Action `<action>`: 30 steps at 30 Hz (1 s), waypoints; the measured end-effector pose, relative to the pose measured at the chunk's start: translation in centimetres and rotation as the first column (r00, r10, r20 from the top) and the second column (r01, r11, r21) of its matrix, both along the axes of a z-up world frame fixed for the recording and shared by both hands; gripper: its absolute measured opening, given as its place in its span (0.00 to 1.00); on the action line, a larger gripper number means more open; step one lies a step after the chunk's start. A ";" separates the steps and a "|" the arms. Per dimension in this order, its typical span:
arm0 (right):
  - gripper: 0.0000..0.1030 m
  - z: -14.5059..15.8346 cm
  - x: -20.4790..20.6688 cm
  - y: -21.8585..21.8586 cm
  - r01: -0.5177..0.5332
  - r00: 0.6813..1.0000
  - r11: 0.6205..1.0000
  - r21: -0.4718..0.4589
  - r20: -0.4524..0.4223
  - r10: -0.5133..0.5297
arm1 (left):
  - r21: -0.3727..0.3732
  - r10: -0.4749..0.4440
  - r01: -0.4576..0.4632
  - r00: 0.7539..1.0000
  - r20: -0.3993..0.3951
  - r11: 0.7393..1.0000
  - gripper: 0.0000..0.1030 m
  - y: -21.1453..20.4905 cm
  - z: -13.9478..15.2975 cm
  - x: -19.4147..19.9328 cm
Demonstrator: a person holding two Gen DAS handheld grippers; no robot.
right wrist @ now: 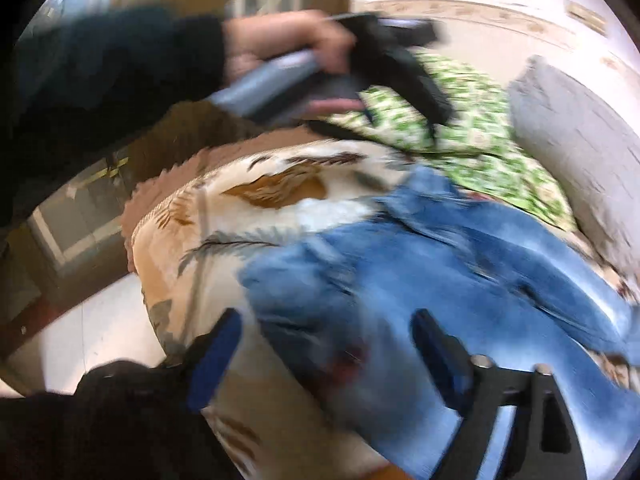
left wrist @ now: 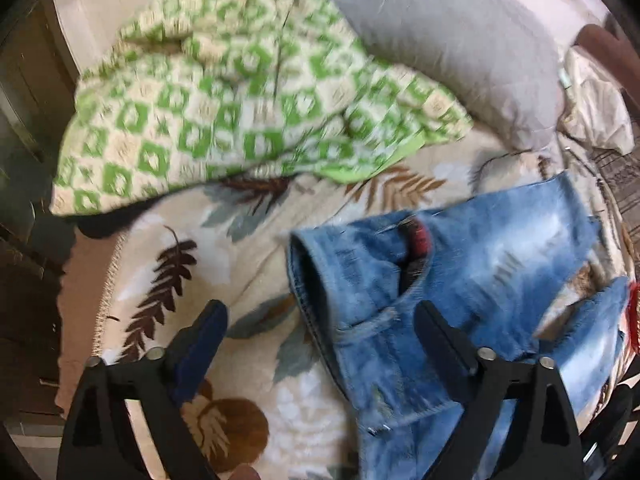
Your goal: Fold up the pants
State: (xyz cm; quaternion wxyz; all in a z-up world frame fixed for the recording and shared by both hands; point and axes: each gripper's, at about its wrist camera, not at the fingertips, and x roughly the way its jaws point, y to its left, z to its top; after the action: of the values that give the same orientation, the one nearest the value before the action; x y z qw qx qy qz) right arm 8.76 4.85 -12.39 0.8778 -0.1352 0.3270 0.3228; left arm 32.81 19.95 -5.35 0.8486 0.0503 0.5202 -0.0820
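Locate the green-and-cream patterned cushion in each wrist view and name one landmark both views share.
Left wrist view: the green-and-cream patterned cushion fills the upper left, on the leaf-print blanket, left of the grey pillow.
Right wrist view: the cushion lies upper right of centre, partly behind the left gripper, beyond the blue jeans.
Shared landmark: the grey pillow, right of the cushion in both.

We see soft, even indoor light in both fisheye views, edges bowed and dark-cornered. Motion blur smears the right wrist view heavily, the left lightly.
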 end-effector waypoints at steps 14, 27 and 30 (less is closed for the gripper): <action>1.00 10.8 7.0 -28.7 0.432 0.902 0.883 0.186 -0.103 -0.420 | -0.030 -0.222 0.222 0.975 0.023 0.975 1.00 -15.4 4.7 -2.2; 1.00 8.1 24.3 -41.0 0.523 0.809 0.852 -0.025 -0.301 -0.505 | 0.094 -0.610 0.607 0.792 0.004 0.789 1.00 -29.4 -0.3 2.0; 1.00 5.9 28.2 -42.7 0.560 0.764 0.828 -0.024 -0.372 -0.527 | 0.109 -0.630 0.628 0.776 -0.017 0.770 1.00 -30.8 -2.3 4.1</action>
State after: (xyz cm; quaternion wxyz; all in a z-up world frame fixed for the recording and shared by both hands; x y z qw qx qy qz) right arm 36.98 -37.84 -6.50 0.8625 0.0662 0.4940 0.0880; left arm 36.87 -10.88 -7.62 0.7735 0.2683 0.4684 -0.3322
